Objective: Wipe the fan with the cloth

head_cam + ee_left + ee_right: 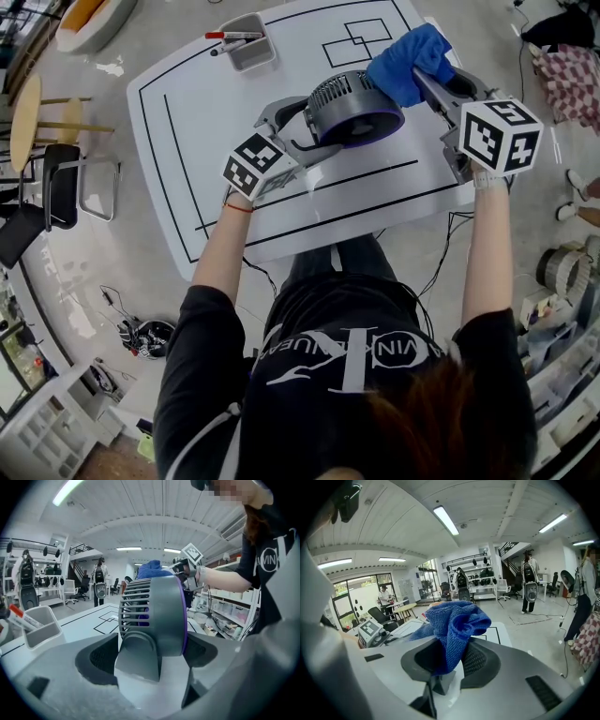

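A small grey fan [361,98] with a purple ring stands on the white table [206,141]. My left gripper [323,127] has its jaws around the fan from the near left. In the left gripper view the fan [154,616] fills the gap and both pads press on its stand and body, so my left gripper [150,656] is shut on it. My right gripper [433,80] is shut on a bunched blue cloth [405,64], which rests against the fan's far right top. The cloth [457,620] hangs pinched between the right gripper's [450,660] pads.
A grey bin [246,42] with markers sits at the table's far left. Black lines and squares are drawn on the tabletop. Chairs [56,178] stand on the floor to the left. People and shelving show far off in both gripper views.
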The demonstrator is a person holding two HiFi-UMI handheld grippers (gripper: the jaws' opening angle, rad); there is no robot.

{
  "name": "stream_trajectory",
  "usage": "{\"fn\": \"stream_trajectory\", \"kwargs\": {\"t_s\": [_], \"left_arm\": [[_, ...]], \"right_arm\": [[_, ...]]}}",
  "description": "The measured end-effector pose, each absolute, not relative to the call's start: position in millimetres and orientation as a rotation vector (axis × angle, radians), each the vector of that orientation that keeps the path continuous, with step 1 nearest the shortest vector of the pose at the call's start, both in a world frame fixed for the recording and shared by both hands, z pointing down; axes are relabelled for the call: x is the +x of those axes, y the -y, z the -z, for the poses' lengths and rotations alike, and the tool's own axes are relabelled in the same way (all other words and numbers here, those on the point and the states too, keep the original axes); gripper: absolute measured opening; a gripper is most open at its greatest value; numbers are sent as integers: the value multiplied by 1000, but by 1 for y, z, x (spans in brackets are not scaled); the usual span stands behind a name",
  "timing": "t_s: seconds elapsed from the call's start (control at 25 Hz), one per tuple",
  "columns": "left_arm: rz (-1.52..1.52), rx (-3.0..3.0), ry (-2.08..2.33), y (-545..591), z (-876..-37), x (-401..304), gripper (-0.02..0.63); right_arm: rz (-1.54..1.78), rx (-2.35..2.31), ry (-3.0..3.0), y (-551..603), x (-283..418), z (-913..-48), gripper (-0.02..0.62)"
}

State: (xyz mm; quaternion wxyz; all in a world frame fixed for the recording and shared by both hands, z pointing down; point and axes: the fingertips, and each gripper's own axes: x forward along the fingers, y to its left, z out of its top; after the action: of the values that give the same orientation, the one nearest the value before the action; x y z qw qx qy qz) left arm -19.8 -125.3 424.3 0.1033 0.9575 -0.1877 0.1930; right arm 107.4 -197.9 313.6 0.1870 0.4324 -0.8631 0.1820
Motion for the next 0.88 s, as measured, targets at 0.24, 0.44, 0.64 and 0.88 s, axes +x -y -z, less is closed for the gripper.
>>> {"fn": "stream_trajectory", "kwargs": {"t_s": [0.24,0.44,0.64,0.88], "left_arm": [[-515,2713,799,127,-424,-33,408],[-345,2568,1025,121,-409,-47,348],[-305,2475,1213,112,-396,-47,301],[-339,2436,1402,116,-394,-49,222]], "right_arm": [[-493,1255,2378,201,118,-324,100],[-528,1291,2350,200,128,-335,100],[-457,1330,2259,201,140,-344,100],[-369,1309,2217,200,138,-347,97]]}}
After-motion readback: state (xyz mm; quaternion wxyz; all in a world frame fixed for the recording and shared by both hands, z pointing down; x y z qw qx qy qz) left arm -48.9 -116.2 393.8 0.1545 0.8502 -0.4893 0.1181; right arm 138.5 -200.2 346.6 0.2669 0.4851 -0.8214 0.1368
